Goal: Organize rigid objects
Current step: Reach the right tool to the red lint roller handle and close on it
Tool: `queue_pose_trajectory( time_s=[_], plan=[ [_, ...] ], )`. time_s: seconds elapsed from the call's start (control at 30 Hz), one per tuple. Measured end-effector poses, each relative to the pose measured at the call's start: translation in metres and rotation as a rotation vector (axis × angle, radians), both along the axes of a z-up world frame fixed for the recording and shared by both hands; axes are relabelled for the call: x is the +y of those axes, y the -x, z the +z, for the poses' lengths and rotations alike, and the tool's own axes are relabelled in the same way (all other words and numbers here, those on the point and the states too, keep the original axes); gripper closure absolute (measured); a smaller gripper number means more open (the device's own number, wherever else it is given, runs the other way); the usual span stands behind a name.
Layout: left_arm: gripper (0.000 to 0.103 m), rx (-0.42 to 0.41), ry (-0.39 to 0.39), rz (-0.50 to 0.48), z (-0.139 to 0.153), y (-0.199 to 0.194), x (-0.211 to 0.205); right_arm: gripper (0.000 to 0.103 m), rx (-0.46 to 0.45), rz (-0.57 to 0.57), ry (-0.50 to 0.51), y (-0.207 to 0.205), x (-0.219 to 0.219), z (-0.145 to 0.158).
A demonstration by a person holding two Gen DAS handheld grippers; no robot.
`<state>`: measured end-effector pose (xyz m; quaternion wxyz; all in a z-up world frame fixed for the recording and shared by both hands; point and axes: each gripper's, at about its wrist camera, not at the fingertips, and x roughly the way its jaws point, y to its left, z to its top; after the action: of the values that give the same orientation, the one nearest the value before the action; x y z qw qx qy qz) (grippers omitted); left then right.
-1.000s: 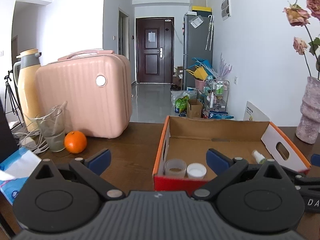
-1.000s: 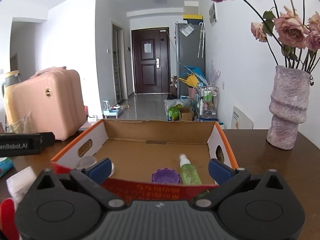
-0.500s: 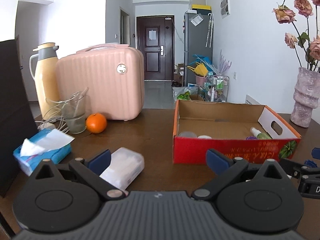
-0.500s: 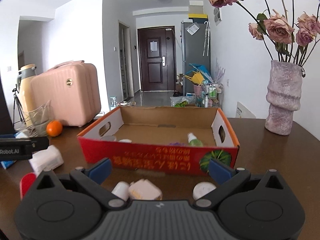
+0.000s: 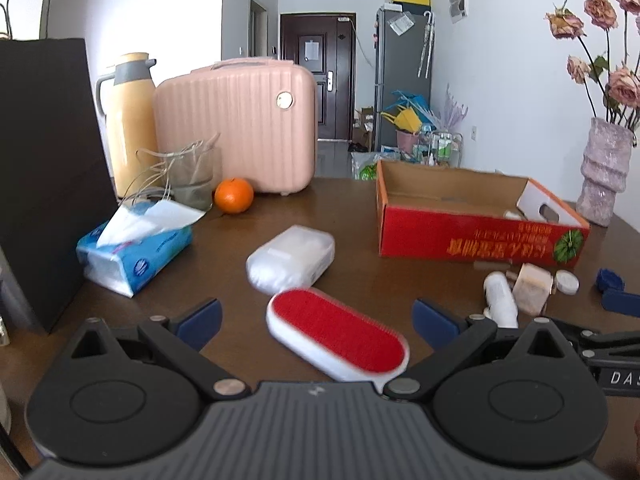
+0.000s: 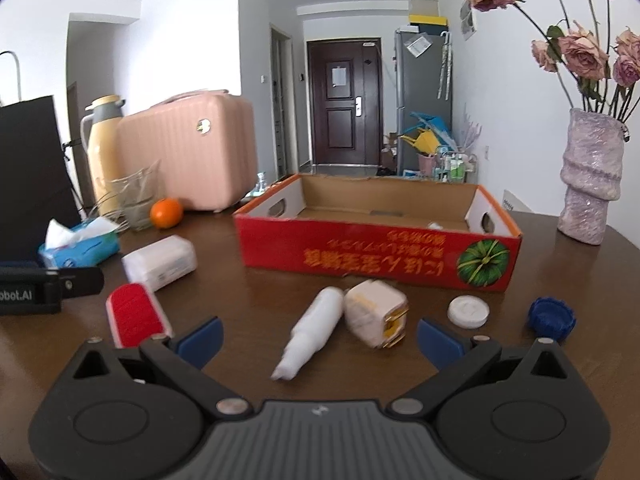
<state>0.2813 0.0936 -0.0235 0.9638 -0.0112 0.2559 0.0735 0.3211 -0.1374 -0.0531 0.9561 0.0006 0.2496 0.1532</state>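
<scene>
Item: red-faced lint brush [image 5: 338, 334] — flat on the desk [image 5: 352, 216], between the spread jaws of the left gripper [image 5: 316, 316], which grips nothing. Long axis runs on a diagonal, its far end toward the left jaw and its near end toward the right one, so it lies skewed to the closing line; the near end sits just ahead of the gripper body. Judged: a slight turn of the wrist would square the jaws across the brush's narrow width.

Item: white bottle [image 6: 310, 334] — on its side, cap end nearest the camera, framed between the wide-open, empty jaws of the right gripper [image 6: 318, 336]. Axis tilted, running away and to the right. Touching or almost touching its far end: a cream plug adapter [image 6: 376, 314] (prongs toward the camera).

Nearer hand: left for the brush, right for the bottle and adapter.

Loose beside the right jaw: white round lid [image 6: 468, 311], blue cap [image 6: 551, 316].

Destination, judged: red cardboard box [image 6: 376, 256] — beyond all of these, open top, a few small pieces already inside (contents mostly hidden by its front wall).

Also unsorted: clear plastic case [image 5: 291, 259], just beyond the brush.
</scene>
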Motion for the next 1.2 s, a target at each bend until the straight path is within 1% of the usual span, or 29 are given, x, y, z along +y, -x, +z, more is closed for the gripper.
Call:
queue_pose_trajectory(
  time_s=[0.13, 0.33, 0.4, 0.63, 0.73, 0.8, 0.83, 0.9, 1.13, 1.2],
  plan=[
    [0.000, 0.019, 0.005, 0.005, -0.003, 0.011, 0.015, 0.000, 0.014, 0.035, 0.012, 0.008, 0.016, -0.001],
    [0.000, 0.017, 0.002, 0.027, -0.004, 0.020, 0.039, 0.000, 0.049, 0.087, 0.029, 0.010, 0.047, -0.007],
    [0.000, 0.028, -0.002, 0.040, -0.006, 0.019, 0.049, 0.000, 0.063, 0.105, 0.038, 0.008, 0.058, -0.009],
    [0.000, 0.051, 0.021, 0.056, -0.012, 0.014, 0.079, 0.000, 0.110, 0.176, 0.078, -0.004, 0.097, -0.020],
    [0.000, 0.054, 0.032, 0.060, -0.014, 0.013, 0.090, 0.001, 0.129, 0.186, 0.101, -0.010, 0.111, -0.024],
    [0.000, 0.058, 0.041, 0.066, -0.015, 0.013, 0.097, 0.002, 0.143, 0.190, 0.099, -0.015, 0.119, -0.025],
    [0.000, 0.061, 0.047, 0.069, -0.015, 0.013, 0.100, 0.002, 0.153, 0.194, 0.096, -0.018, 0.122, -0.025],
    [0.000, 0.070, 0.056, 0.074, -0.017, 0.011, 0.104, 0.007, 0.169, 0.201, 0.098, -0.024, 0.130, -0.027],
    [0.000, 0.066, 0.075, 0.081, -0.018, 0.012, 0.108, 0.007, 0.195, 0.207, 0.099, -0.038, 0.146, -0.032],
    [0.000, 0.066, 0.078, 0.082, -0.019, 0.012, 0.108, 0.009, 0.198, 0.209, 0.099, -0.041, 0.149, -0.032]
  ],
)
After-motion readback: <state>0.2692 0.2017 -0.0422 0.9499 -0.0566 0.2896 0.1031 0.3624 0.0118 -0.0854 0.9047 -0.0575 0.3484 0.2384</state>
